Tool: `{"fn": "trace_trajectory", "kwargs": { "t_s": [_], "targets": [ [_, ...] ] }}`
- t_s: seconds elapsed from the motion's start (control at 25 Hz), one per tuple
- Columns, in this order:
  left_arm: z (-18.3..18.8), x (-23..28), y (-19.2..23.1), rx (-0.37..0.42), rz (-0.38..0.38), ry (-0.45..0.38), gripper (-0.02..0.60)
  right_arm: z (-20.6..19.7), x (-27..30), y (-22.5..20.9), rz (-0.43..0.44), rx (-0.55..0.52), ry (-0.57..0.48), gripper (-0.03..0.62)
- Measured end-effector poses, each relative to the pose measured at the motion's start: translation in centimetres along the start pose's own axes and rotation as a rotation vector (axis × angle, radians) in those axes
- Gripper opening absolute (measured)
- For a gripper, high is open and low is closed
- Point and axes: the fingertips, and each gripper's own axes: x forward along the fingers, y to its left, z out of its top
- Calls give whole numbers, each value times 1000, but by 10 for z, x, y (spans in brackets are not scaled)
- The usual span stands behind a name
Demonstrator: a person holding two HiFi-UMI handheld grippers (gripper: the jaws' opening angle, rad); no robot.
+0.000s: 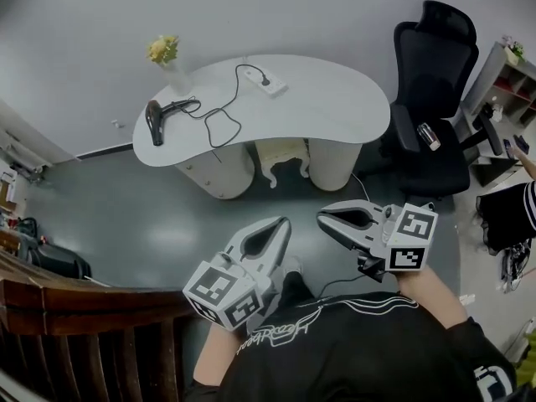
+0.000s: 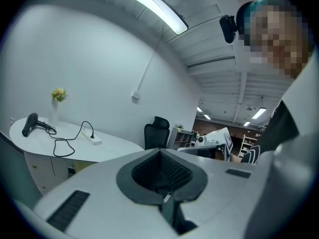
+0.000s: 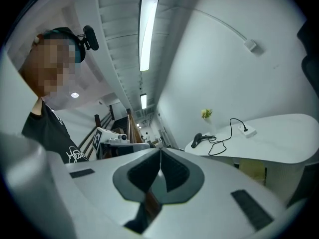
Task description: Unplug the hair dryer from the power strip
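A black hair dryer (image 1: 154, 121) lies at the left end of a white curved table (image 1: 335, 111). Its black cord (image 1: 220, 117) loops across the top to a plug in the white power strip (image 1: 270, 83) near the far edge. Both grippers are held close to the person's body, well short of the table and over the floor. My left gripper (image 1: 284, 222) is shut and empty, and my right gripper (image 1: 322, 218) beside it is shut and empty too. The left gripper view shows the hair dryer (image 2: 30, 125) and power strip (image 2: 93, 139) far off beyond the left gripper (image 2: 160, 150). The right gripper view shows the hair dryer (image 3: 198, 139) and power strip (image 3: 247, 131) beyond the right gripper (image 3: 160, 150).
A vase of yellow flowers (image 1: 168, 59) stands on the table behind the hair dryer. A black office chair (image 1: 430, 111) sits to the table's right, with shelves (image 1: 502, 86) beyond. A wooden railing (image 1: 75, 304) runs at lower left. Grey floor (image 1: 142, 212) lies between me and the table.
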Motion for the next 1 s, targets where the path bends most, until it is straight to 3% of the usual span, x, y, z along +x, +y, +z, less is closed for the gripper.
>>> {"fn": "trace_trajectory", "kwargs": {
  "t_s": [0.28,0.64,1.0],
  "targets": [
    [22,24,86,37,3,46,3,14,64,-60,-29,47,10,-3],
    [64,36,193,47,-65,49,3,48,149,-124,-110,52,6,-3],
    [87,42,242,29,-97,13,3,75,165,-157,-194,22,-21,-3]
  ]
}}
